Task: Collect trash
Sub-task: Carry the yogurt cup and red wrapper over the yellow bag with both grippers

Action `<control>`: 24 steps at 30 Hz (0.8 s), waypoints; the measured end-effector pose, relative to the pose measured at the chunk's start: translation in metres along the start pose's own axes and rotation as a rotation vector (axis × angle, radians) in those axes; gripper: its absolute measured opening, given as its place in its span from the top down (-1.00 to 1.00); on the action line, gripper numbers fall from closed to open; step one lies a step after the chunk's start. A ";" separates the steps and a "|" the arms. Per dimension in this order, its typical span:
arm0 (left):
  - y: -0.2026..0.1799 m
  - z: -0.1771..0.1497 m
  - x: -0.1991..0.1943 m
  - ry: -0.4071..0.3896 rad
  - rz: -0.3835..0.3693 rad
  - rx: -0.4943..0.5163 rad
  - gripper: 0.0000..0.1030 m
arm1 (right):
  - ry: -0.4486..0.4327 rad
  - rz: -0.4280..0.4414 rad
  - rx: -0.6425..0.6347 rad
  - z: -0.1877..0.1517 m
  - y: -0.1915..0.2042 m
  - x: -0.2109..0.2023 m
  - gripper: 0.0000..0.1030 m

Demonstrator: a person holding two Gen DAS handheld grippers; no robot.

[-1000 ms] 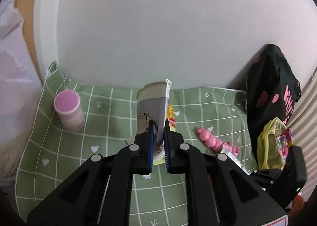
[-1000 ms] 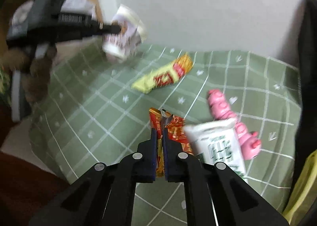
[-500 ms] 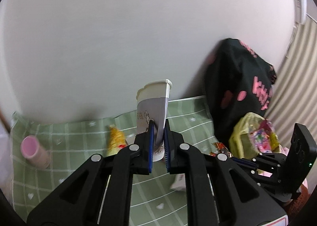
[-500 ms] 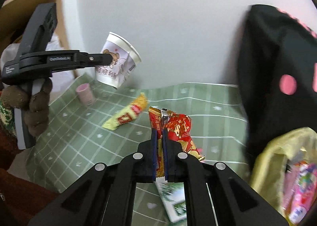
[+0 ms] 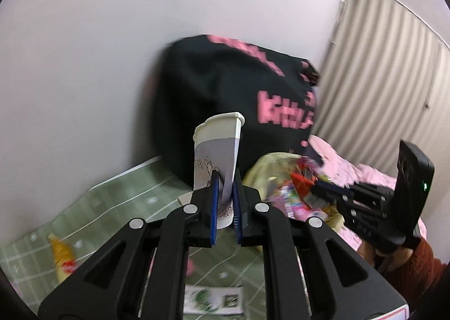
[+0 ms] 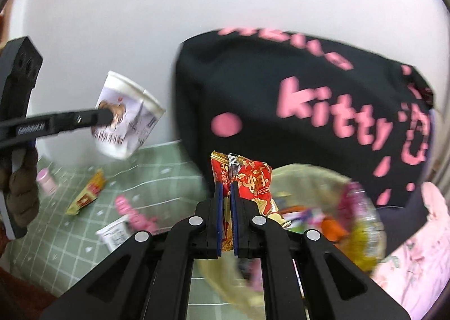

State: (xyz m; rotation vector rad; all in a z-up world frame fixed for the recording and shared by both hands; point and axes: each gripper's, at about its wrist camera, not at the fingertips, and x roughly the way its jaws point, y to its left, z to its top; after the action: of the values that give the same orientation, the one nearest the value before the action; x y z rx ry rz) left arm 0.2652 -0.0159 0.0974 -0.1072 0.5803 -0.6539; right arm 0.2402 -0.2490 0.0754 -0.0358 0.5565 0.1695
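Note:
My left gripper [image 5: 225, 179] is shut on the wall of a white paper cup [image 5: 216, 151] and holds it in the air; the cup also shows in the right wrist view [image 6: 126, 120]. My right gripper [image 6: 226, 188] is shut on a red and gold snack wrapper [image 6: 250, 179] and holds it just above the open yellow trash bag [image 6: 362, 238] full of wrappers. In the left wrist view the bag [image 5: 264, 165] lies to the right of the cup, with the right gripper [image 5: 317, 188] over it.
A black bag with pink letters [image 6: 295, 89] stands against the wall behind the trash bag. On the green checked cloth [image 6: 168, 174] lie a yellow wrapper [image 6: 87, 193], a pink bottle [image 6: 46, 181], a pink toy [image 6: 132, 210] and a white packet [image 6: 114, 233].
Both grippers have swung right, from above the cloth toward the yellow bag. The right gripper now holds the wrapper over the bag's mouth. Both grips are unchanged.

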 end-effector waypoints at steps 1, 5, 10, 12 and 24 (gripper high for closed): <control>-0.011 0.005 0.006 -0.001 -0.024 0.023 0.83 | -0.007 -0.018 0.006 0.001 -0.005 -0.002 0.87; -0.036 0.017 0.020 0.000 -0.109 0.044 0.83 | -0.042 -0.079 0.025 0.008 -0.031 -0.023 0.87; -0.060 0.026 0.045 0.033 -0.218 0.032 0.83 | -0.055 -0.144 0.076 0.005 -0.069 -0.046 0.87; -0.071 0.027 0.056 0.055 -0.265 0.027 0.83 | -0.056 -0.163 0.099 0.001 -0.081 -0.053 0.87; -0.106 -0.018 0.178 0.362 -0.297 0.057 0.83 | 0.042 -0.081 0.245 -0.022 -0.121 -0.020 0.87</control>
State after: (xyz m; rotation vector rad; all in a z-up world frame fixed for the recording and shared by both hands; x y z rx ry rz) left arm 0.3127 -0.2056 0.0263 -0.0203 0.9030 -0.9887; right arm 0.2329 -0.3732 0.0660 0.1764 0.6136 0.0206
